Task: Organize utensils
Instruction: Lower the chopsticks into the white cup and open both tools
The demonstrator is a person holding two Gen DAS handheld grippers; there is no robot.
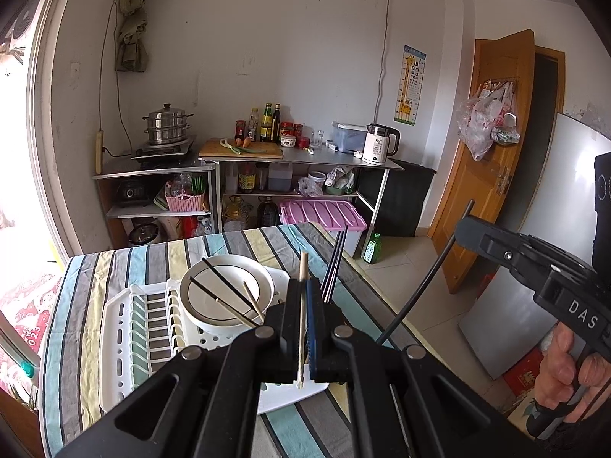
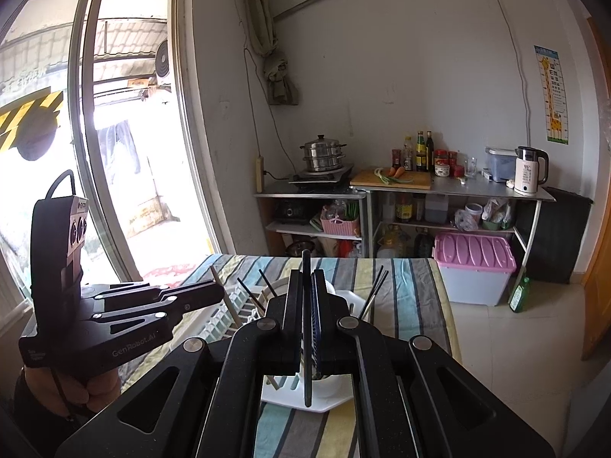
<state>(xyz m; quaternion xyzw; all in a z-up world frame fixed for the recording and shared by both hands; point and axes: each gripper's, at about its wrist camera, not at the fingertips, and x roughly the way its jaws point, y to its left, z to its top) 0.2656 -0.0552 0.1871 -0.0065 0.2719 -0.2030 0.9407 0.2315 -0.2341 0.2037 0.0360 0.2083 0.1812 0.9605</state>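
Sorting of chopsticks is the step in hand, as I judge it: each gripper carries one stick above the white dish rack on the striped tablecloth. The left gripper is clamped tight on a pale wooden chopstick, which stands nearly upright between its pads, its top poking above the jaws and its lower end hanging over the rack's corner. The right gripper is likewise closed, pinching a dark chopstick that runs upright through its jaws and ends low over the rack.

More sticks are left to sort. Two dark ones and two pale ones lie across the white plate propped in the rack, and a few dark chopsticks already stand together just behind the left gripper (probably in a holder at the rack's corner, though the cup itself is hidden by the jaws).

The next move, I would say, calls for bringing each held stick over that standing cluster, keeping it upright, lowering its tip in among the others without knocking them, and only then easing the jaws apart. The two grippers sit near each other, so going in one at a time would avoid a clash.
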